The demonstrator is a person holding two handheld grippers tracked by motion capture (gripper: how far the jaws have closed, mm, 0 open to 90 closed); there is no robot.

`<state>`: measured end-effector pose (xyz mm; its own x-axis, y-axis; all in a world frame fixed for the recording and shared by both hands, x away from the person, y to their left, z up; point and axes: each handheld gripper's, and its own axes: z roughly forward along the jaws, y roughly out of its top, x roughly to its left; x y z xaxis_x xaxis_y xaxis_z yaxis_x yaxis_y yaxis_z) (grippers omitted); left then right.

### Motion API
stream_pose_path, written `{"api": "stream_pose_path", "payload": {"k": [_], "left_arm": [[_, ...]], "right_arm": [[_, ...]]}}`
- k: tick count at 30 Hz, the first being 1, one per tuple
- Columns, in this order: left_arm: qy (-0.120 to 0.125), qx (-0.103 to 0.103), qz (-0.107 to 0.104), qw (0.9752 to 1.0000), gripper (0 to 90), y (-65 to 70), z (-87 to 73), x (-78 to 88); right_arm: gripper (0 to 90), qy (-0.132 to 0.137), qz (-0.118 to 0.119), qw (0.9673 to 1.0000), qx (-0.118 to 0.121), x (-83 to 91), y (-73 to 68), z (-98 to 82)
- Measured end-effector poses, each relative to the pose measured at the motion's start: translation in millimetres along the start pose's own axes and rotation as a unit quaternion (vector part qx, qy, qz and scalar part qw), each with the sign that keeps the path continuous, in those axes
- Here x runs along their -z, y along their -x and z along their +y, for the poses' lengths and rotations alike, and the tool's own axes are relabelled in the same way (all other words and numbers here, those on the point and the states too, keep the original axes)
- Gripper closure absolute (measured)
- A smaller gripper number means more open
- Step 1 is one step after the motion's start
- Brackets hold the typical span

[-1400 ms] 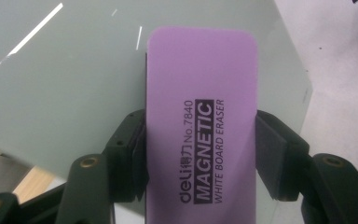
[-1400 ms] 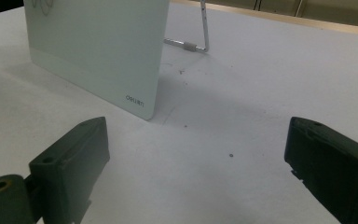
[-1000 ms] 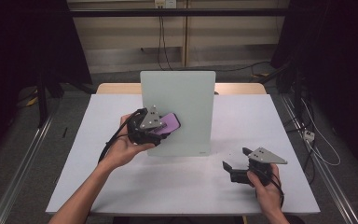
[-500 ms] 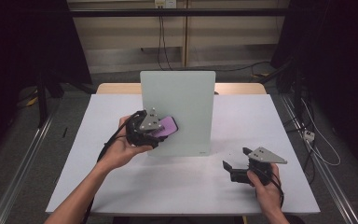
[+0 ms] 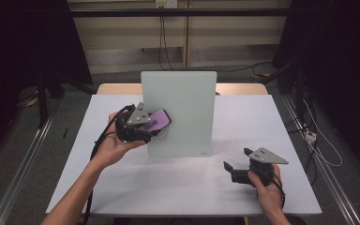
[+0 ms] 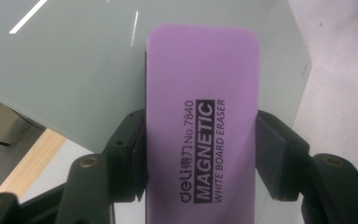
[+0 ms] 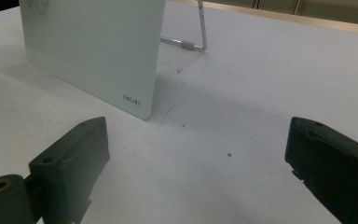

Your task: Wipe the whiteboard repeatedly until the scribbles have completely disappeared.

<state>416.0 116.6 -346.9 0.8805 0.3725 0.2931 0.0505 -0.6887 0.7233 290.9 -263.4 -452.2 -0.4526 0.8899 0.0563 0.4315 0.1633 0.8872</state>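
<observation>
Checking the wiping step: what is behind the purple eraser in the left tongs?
The upright whiteboard stands directly behind the eraser, its glossy face showing around it. The patch under the eraser is covered, so any marks there, and actual contact, cannot be seen.

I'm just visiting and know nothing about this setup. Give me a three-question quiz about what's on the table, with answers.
1. True or false: the left gripper is empty.
2. The purple eraser is held against: A) the upright whiteboard, B) the table, C) the other gripper.
3. Fill in: the right gripper sits near the table's front right with its jaws ____.

Key
1. False: its jaws clamp the eraser's two long sides.
2. A
3. open, with nothing between them.
</observation>
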Motion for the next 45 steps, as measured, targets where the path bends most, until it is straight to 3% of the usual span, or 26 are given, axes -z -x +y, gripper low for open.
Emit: {"api": "stream_pose_path", "payload": {"k": [15, 28, 33, 37, 40, 45], "left_arm": [[-0.034, -0.02, -0.025, 0.9989, 40.9, 19.7, -12.4, -18.5], [-0.065, -0.042, -0.052, 0.9957, 40.9, 33.7, -16.3, -34.1], [-0.052, -0.031, -0.056, 0.9966, 40.9, 26.4, -13.6, -29.1], [-0.024, -0.014, -0.024, 0.9993, 41.0, 12.7, -4.0, -14.2], [-0.003, 0.001, -0.007, 1.0, 40.9, 2.8, 3.8, -5.1], [0.005, -0.001, -0.006, 1.0, 40.9, 4.4, 10.1, -9.4]], "right_arm": [[6.8, 0.002, 0.001, 1.0, 0.001, 0.9, -0.9, 0.1], [6.8, 0.001, 0.001, 1.0, 0.002, 0.9, -0.8, 0.0], [6.8, 0.002, 0.002, 1.0, 0.002, 0.8, -0.8, 0.1], [6.8, 0.002, 0.001, 1.0, 0.002, 0.5, 0.0, 0.0], [6.8, 0.001, 0.001, 1.0, 0.0, 0.1, -0.1, 0.1], [6.8, 0.0, 0.001, 1.0, 0.001, -0.2, -0.8, 0.4]]}}
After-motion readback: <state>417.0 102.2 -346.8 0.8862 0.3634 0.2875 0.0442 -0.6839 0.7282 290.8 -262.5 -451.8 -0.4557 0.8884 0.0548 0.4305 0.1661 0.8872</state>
